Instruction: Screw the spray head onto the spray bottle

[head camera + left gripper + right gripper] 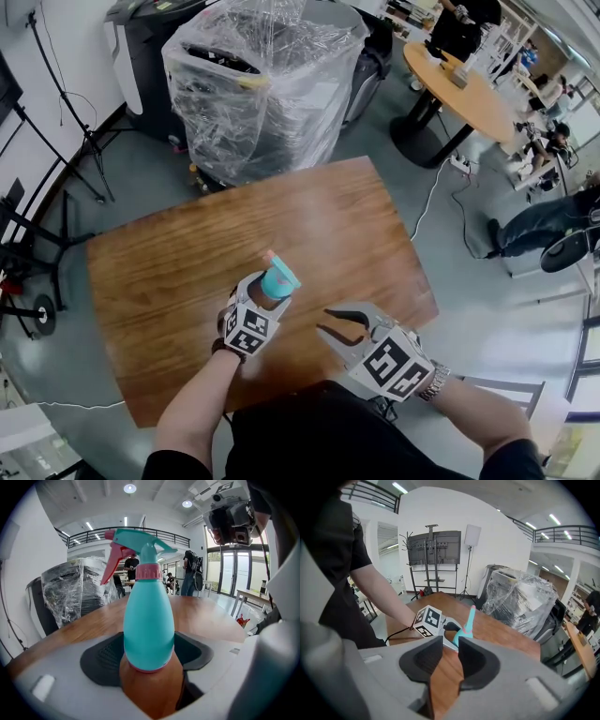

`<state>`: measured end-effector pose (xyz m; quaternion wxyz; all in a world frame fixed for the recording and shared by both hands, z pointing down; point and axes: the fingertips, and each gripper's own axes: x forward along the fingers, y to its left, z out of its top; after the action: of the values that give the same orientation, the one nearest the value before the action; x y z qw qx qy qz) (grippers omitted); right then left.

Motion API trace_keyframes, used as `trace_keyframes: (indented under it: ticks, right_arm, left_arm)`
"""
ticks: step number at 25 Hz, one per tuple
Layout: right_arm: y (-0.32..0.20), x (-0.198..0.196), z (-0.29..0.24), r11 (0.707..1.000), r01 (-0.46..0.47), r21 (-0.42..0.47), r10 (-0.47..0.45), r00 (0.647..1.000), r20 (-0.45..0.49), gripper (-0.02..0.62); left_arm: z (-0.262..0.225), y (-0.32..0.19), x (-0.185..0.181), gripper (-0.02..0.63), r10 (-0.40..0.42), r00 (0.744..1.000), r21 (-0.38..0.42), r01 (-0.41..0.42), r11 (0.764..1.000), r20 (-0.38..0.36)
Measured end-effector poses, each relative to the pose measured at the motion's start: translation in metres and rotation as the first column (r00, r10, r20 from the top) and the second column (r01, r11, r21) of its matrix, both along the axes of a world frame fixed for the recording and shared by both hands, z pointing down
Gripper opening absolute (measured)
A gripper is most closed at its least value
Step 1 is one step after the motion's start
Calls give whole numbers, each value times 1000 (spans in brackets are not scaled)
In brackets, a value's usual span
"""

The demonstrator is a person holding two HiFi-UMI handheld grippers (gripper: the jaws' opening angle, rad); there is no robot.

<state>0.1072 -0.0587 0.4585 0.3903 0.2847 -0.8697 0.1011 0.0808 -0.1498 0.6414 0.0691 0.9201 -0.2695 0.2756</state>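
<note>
Grips the spray bottle (148,620) between the widely spread jaws of the left gripper (267,292), with the dark pads pressed to either side of the teal body just above its base. Carries the spray head (140,543) already seated on the neck, above a pink collar (148,571), with a pink trigger (111,564) pointing left in the left gripper view. Holds the bottle over the near middle of the wooden table (169,272); cannot tell whether the base touches the wood. Shows the jaws of the right gripper (446,660) drawn close together with a narrow gap, with nothing between them but bare tabletop seen through the slot. Sits just right of the bottle, apart from it, with those jaws aimed left toward it. Looks along them at the left gripper and the teal head rising beyond it. Beyond the far edge of the table stands a machine wrapped in clear plastic (262,75), and farther right a round table (464,89) with people (544,141) seated near it.
</note>
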Motion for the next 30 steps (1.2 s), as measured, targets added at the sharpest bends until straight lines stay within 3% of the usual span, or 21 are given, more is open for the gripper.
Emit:
trace_keyframes:
  ticks: [6, 11, 15, 23, 30]
  right_arm:
    - [-2, -13, 2, 999, -40, 24, 38, 998, 51, 60]
    - [-10, -15, 4, 991, -112, 67, 106, 990, 97, -6]
    - [-17, -22, 3, 981, -179, 80, 163, 972, 172, -6]
    - [-26, -22, -6, 949, -309, 66, 269, 900, 344, -6]
    - [-23, -25, -1, 943, -330, 47, 286, 874, 392, -6]
  left_arm:
    - [0, 2, -2, 362, 8, 999, -19, -7, 1000, 35]
    - [-18, 13, -24, 387, -19, 999, -21, 19, 1000, 26]
    - [-68, 25, -39, 302, -66, 996, 1, 66, 998, -55]
    - [-160, 53, -45, 17, -140, 961, 8, 146, 989, -240]
    - [-183, 59, -41, 16, -163, 953, -7, 167, 986, -256]
